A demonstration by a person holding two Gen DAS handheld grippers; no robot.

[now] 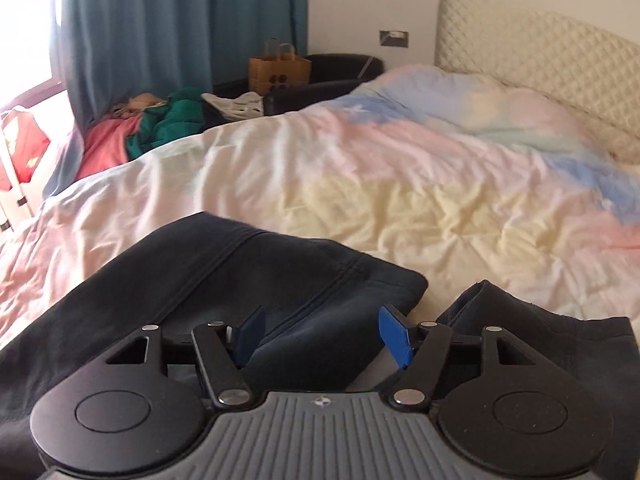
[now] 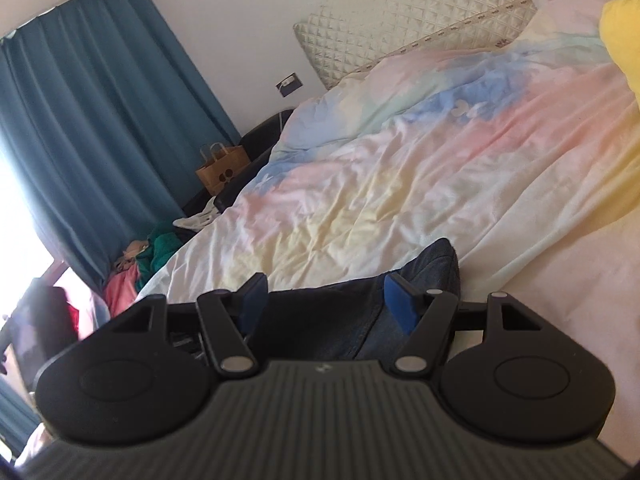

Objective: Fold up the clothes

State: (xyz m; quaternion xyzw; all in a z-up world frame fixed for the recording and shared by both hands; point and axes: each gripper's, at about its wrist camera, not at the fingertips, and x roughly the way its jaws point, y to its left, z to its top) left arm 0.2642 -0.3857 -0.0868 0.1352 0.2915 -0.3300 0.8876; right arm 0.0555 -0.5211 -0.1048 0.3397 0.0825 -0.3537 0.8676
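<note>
A dark navy garment (image 1: 224, 272) lies on the pastel duvet (image 1: 400, 160) at the near edge of the bed. My left gripper (image 1: 324, 332) is open, low over the garment, its blue pads (image 1: 394, 334) astride a fold of the cloth. A second dark piece (image 1: 520, 320) lies to its right. In the right wrist view my right gripper (image 2: 324, 300) is open, and the dark garment (image 2: 420, 276) lies between and beyond its fingers on the duvet (image 2: 400, 168).
A pile of pink, green and white clothes (image 1: 160, 128) lies at the bed's far side by a teal curtain (image 1: 180, 20). A brown paper bag (image 1: 278, 68) stands on a black seat. A quilted headboard (image 1: 540, 40) and a yellow item (image 2: 624, 40) are at the right.
</note>
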